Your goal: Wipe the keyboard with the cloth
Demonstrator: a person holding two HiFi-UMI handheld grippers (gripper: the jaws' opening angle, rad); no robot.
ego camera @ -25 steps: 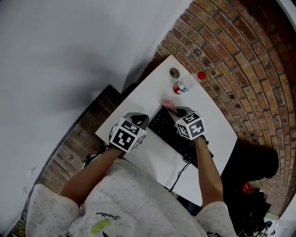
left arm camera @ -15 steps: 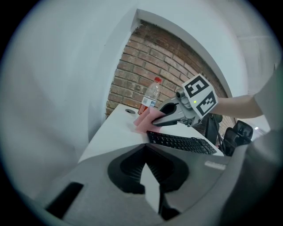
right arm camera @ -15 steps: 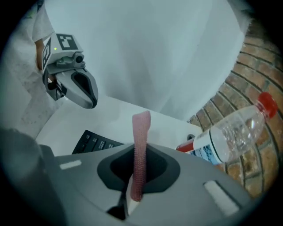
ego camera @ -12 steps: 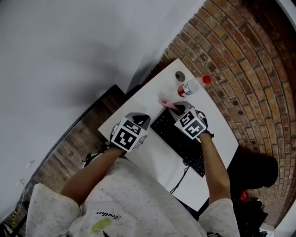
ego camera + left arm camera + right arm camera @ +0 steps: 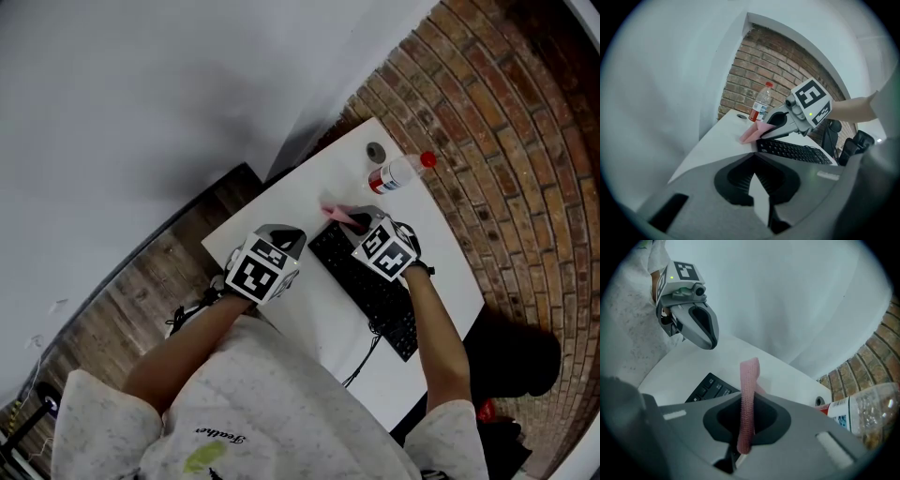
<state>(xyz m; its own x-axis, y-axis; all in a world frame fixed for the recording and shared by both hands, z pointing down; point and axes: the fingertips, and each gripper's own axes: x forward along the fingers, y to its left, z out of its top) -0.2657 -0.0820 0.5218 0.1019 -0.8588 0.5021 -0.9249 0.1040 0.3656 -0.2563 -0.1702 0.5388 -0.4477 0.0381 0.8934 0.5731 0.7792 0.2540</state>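
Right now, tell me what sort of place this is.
Likely an office or studio workspace: a white desk carrying a black keyboard and a water bottle stands against a bare brick wall, over a wood-plank floor.

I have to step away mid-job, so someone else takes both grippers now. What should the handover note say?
Left gripper: shut, empty, over the table beside the keyboard.
Right gripper: shut on the pink cloth, at the keyboard's far end near the bottle.
Done: cloth held and at the keyboard; how much is wiped cannot be told.
To do: wipe along the keyboard.
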